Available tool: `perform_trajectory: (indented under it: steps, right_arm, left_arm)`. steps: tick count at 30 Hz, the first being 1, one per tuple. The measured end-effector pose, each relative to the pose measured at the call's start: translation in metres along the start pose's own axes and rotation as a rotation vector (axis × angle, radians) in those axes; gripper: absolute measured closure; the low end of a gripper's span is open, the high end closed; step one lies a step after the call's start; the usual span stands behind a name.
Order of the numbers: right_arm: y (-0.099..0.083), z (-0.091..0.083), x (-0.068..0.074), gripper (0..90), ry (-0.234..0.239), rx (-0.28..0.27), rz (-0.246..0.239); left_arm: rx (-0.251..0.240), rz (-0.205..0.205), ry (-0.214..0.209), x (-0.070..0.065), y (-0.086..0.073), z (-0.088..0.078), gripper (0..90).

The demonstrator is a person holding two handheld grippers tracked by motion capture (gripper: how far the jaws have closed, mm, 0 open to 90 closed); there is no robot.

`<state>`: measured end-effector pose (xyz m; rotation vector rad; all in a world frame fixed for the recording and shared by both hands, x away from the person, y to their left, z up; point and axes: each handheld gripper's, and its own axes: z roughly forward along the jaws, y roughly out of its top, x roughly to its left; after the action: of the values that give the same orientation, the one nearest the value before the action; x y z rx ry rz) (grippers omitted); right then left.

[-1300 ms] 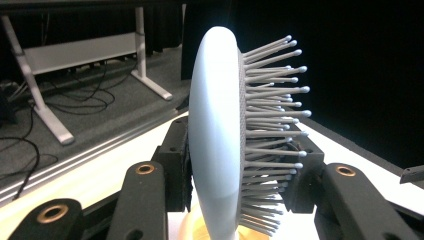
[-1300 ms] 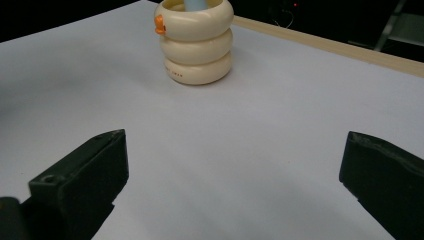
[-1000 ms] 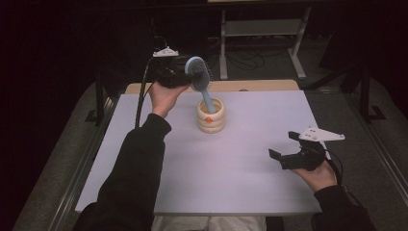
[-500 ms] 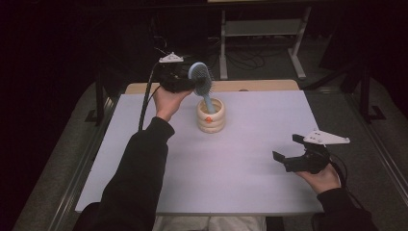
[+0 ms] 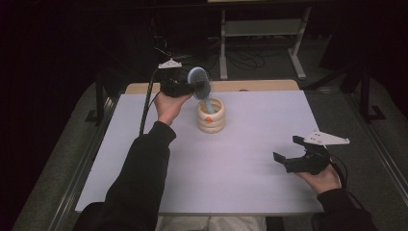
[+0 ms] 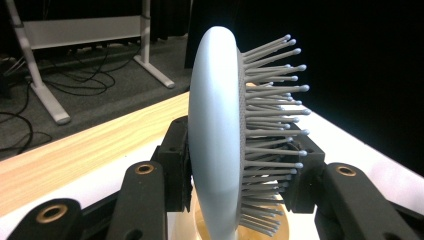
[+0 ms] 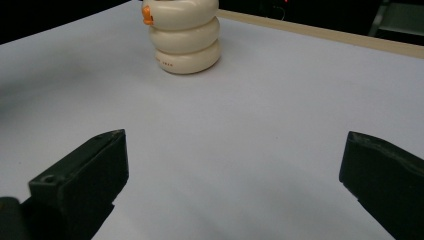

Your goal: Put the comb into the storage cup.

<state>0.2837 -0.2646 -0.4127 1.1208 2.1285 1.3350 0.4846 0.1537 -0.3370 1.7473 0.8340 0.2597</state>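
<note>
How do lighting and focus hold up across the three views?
High view: white table bright, surroundings nearly black. Left gripper view: hairbrush sharp, black background right, floor beyond soft. Right gripper view: own jaws slightly soft, cream holder clear, soft shadows on the tabletop.

The hairbrush [image 5: 201, 83] stands with its handle down in the cup [image 5: 210, 117], its head between the left tool's [image 5: 191, 86] jaws. The cup sits on the worktop [image 5: 250, 159], just right of that tool, well apart from the right tool [image 5: 287, 155] toward the near right corner.
</note>
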Motion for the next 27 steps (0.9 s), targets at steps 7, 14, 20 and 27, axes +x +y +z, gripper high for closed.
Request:
perform_trajectory:
  steps: [7, 14, 20, 27]
  right_arm:
    - [0.0, 0.0, 0.001, 0.0, 0.004, 0.003, -0.005]
    - [0.0, 0.001, 0.001, 0.0, 0.006, 0.004, -0.004]
    - [0.0, 0.002, 0.001, 0.0, 0.021, 0.013, 0.003]
    - [-0.001, 0.002, 0.001, 0.0, 0.023, 0.013, 0.007]
  left_arm:
    - [-0.007, -0.032, 0.013, 0.006, -0.005, 0.0, 55.1]
    - [-0.003, -0.05, 0.013, 0.01, -0.011, 0.004, 54.9]
    - [0.003, -0.059, 0.032, 0.012, -0.014, 0.007, 54.5]
    - [-0.025, -0.056, 0.022, 0.013, -0.02, 0.008, 51.2]
